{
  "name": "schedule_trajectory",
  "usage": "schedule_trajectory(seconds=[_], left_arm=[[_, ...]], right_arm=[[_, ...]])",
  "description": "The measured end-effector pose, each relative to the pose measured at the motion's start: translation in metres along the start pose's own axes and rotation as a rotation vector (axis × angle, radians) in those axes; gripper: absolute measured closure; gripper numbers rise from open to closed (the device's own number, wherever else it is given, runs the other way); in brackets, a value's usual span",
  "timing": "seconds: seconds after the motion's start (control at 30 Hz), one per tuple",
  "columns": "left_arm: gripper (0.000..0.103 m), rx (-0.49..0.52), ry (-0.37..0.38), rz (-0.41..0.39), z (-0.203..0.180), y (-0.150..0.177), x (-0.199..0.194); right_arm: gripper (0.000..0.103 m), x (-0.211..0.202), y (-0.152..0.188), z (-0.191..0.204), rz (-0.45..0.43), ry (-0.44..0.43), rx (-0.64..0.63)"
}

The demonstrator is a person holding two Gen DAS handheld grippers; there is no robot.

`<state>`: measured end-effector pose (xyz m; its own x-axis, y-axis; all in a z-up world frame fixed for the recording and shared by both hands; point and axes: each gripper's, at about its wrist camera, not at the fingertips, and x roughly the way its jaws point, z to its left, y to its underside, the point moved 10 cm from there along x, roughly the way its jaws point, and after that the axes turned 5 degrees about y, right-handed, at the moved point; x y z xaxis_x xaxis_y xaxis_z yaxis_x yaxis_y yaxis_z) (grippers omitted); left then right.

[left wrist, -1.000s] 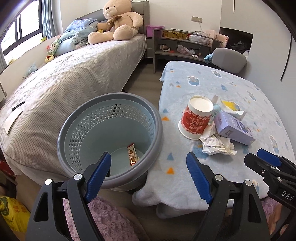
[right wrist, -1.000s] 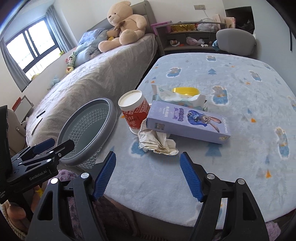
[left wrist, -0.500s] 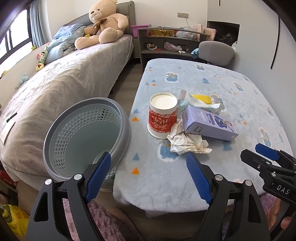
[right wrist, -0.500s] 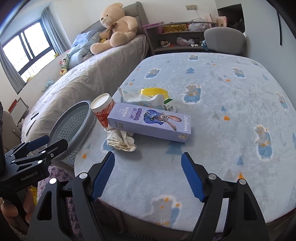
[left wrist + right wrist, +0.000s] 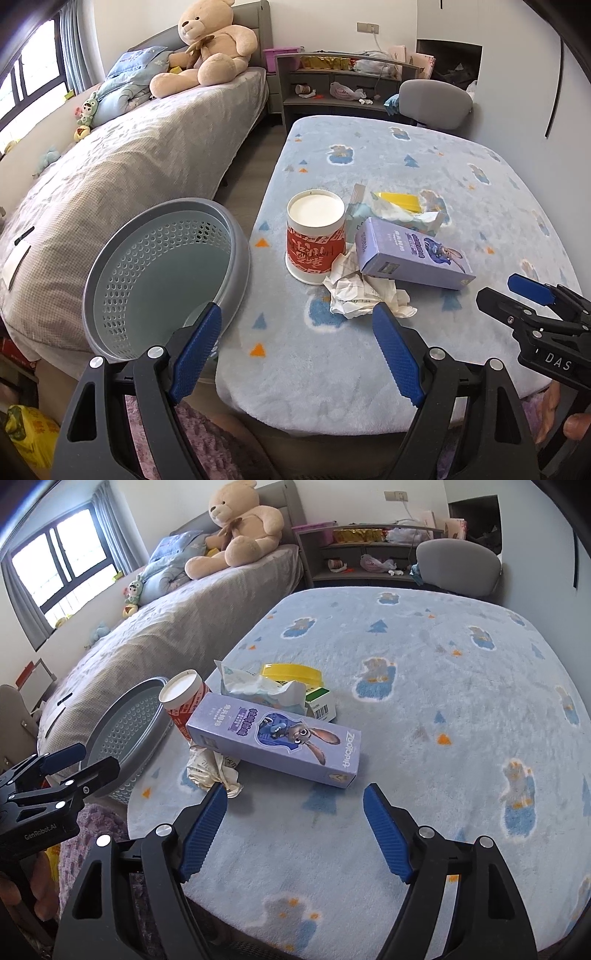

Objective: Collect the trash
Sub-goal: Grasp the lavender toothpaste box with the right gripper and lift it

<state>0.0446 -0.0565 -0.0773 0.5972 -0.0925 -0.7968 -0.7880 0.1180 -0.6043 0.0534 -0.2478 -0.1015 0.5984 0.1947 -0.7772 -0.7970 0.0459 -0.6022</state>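
Observation:
Trash lies on the blue blanket-covered table (image 5: 461,177): a red and white paper cup (image 5: 316,236), crumpled paper (image 5: 364,293), a purple box (image 5: 412,254), a torn wrapper (image 5: 402,216) and a yellow lid (image 5: 397,201). A grey perforated bin (image 5: 162,273) stands left of the table. My left gripper (image 5: 297,354) is open and empty, over the table's near edge. My right gripper (image 5: 295,832) is open and empty, just short of the purple box (image 5: 275,740) and the crumpled paper (image 5: 212,770). The cup (image 5: 184,699) and bin (image 5: 123,734) are to its left.
A bed (image 5: 129,162) with a teddy bear (image 5: 207,48) runs along the left. A shelf unit (image 5: 343,85) and grey chair (image 5: 436,103) stand behind the table. A purple rug (image 5: 207,439) is below my left gripper.
My left gripper has swung right, from above the bin to the table's edge. My right gripper has moved right and closer to the purple box. Both stayed open.

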Motion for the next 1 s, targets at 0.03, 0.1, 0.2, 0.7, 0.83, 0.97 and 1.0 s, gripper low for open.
schedule_trajectory(seconds=[0.03, 0.1, 0.2, 0.7, 0.83, 0.97, 1.0], left_arm=[[0.023, -0.001, -0.001, -0.004, 0.0, -0.001, -0.001], [0.023, -0.004, -0.005, -0.007, 0.001, -0.003, -0.001], [0.023, -0.01, -0.01, -0.005, 0.003, -0.005, 0.0], [0.023, -0.049, -0.043, 0.017, 0.015, -0.007, 0.011], [0.023, -0.051, -0.052, 0.022, 0.016, -0.006, 0.013], [0.023, -0.058, -0.059, 0.026, 0.019, -0.006, 0.016], [0.023, -0.059, -0.06, 0.028, 0.019, -0.006, 0.017]], right_arm=[[0.027, 0.003, -0.001, 0.0, 0.007, -0.007, -0.004], [0.027, 0.008, -0.004, 0.0, 0.017, -0.011, -0.023], [0.026, 0.015, -0.011, 0.001, 0.024, -0.024, -0.058], [0.019, 0.051, -0.027, 0.018, 0.084, -0.181, -0.262], [0.018, 0.063, -0.028, 0.022, 0.101, -0.185, -0.303], [0.018, 0.069, -0.033, 0.025, 0.097, -0.194, -0.33], [0.018, 0.07, -0.034, 0.025, 0.098, -0.196, -0.338]])
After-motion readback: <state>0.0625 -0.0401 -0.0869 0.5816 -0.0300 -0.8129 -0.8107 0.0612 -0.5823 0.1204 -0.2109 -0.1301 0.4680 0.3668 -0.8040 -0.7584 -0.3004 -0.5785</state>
